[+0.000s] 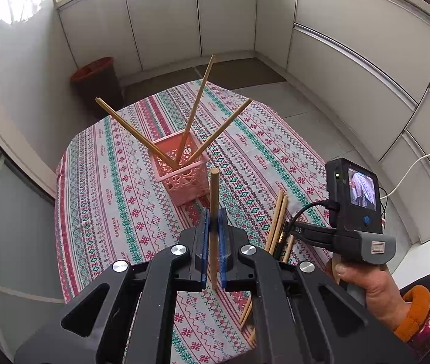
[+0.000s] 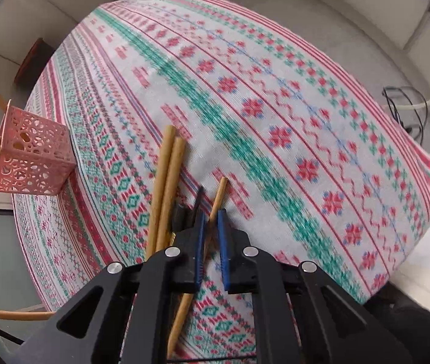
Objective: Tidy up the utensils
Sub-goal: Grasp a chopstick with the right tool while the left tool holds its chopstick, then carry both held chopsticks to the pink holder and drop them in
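1. Wooden chopsticks: three lean apart in the pink perforated plastic basket (image 1: 181, 173) standing on the patterned tablecloth (image 1: 99, 182).
2. The left gripper (image 1: 214, 230) pinches one wooden chopstick (image 1: 214, 188) upright, near the basket.
3. The right gripper (image 2: 210, 227) has its blue pads pressed onto a thin chopstick (image 2: 219, 194) lying on the cloth.
4. Two loose chopsticks (image 2: 168, 176) lie just beside it.

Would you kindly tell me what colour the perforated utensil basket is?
The basket is pink, shown best in the left wrist view.
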`<state>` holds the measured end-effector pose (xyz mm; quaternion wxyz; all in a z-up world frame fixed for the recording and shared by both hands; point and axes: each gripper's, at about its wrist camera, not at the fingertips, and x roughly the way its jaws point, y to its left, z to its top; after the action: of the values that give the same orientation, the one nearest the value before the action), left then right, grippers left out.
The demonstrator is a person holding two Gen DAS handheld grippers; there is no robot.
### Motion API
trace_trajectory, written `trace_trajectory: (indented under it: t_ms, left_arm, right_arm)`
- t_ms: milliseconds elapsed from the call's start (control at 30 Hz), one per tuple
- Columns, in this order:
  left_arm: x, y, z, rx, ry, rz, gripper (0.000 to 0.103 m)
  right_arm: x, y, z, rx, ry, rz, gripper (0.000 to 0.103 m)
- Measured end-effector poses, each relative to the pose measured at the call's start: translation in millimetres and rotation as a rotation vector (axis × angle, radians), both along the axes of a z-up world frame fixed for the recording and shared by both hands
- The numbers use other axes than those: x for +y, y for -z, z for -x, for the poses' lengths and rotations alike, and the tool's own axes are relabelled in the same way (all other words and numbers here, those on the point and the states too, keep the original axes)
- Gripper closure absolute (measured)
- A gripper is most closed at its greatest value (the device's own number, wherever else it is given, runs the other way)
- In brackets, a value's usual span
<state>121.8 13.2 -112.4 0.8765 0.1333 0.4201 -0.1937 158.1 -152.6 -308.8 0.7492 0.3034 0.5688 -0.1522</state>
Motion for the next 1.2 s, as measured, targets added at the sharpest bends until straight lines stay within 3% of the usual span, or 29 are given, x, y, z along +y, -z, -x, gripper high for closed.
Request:
trace_trajectory:
  t_ms: [200, 433, 733, 933, 1067, 1200]
  left_arm:
    - [16, -14, 5, -0.03, -0.04, 0.031, 0.098]
    - [36, -46, 17, -0.081, -0.086, 0.114, 0.098]
    - [45, -92, 14, -0.158, -0.143, 0.207, 0.098]
    - [47, -115, 0, -0.215, -0.193, 0.278, 0.098]
    - [46, -127, -9, -0.281, -0.257, 0.298, 0.098]
    - [46, -131, -23, -0.331, -0.312, 0.335, 0.098]
  right_arm:
    - [-10, -16, 1, -0.091, -0.009, -0.086, 0.098]
    - [-6, -116, 35, -0.346, -0.136, 0.007, 0.098]
    - [-6, -219, 73, -0.563, -0.228, 0.1, 0.098]
    - [-17, -291, 76, -0.75, -0.226, 0.06, 0.098]
    - [-20, -320, 63, -0.838, -0.211, 0.051, 0.098]
    - [-16, -325, 39, -0.865, -0.201, 0.046, 0.098]
